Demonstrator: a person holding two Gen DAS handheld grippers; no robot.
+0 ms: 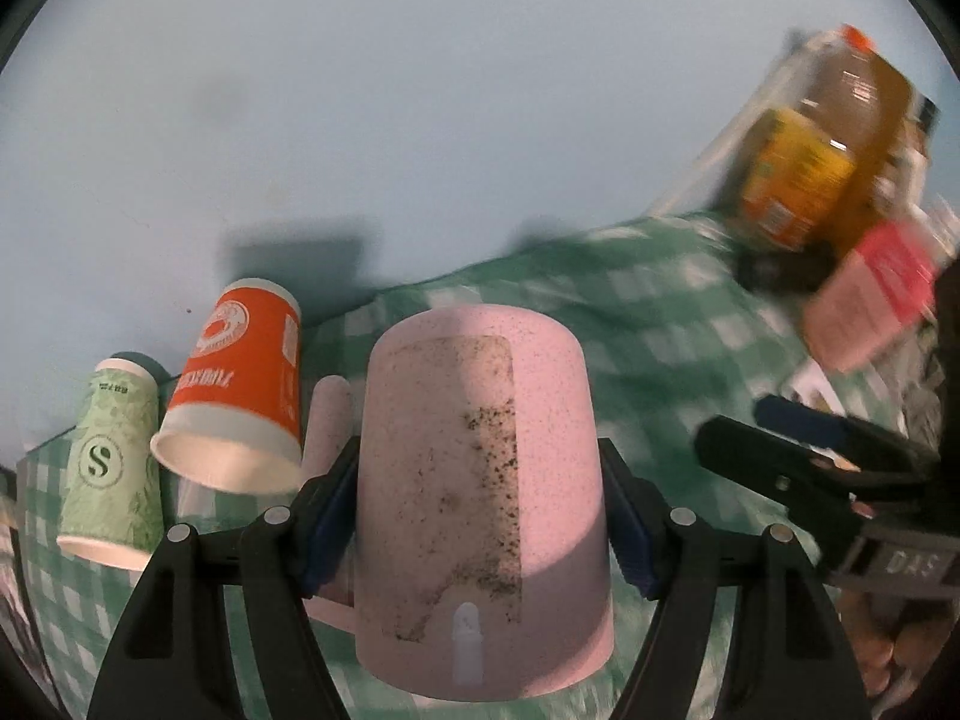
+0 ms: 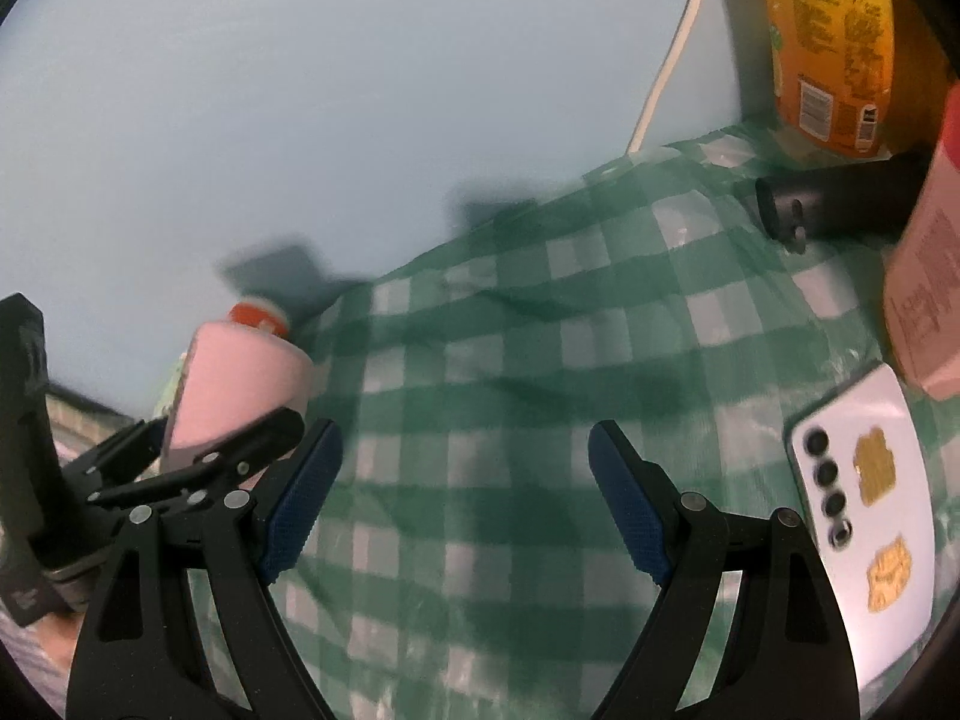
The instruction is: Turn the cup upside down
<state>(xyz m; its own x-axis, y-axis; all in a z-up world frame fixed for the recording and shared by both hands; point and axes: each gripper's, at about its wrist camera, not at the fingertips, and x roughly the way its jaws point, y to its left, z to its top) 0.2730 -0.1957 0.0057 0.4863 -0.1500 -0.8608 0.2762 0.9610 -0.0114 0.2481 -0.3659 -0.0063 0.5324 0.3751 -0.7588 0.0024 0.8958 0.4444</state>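
A pink speckled cup [image 1: 480,492] with a handle on its left is held upside down, base up and rim down, above the green checked cloth [image 1: 630,324]. My left gripper [image 1: 480,516] is shut on its sides with the blue pads [image 1: 327,522] pressed against it. The cup also shows at the left of the right wrist view [image 2: 240,372], with the left gripper [image 2: 198,456] around it. My right gripper [image 2: 465,498] is open and empty over the cloth [image 2: 510,390], to the right of the cup.
An orange paper cup [image 1: 240,390] and a green paper cup [image 1: 114,462] stand upside down to the left. A juice bottle [image 2: 828,42], a black cylinder [image 2: 840,204], a pink carton [image 2: 924,276] and a white phone [image 2: 864,498] lie at the right.
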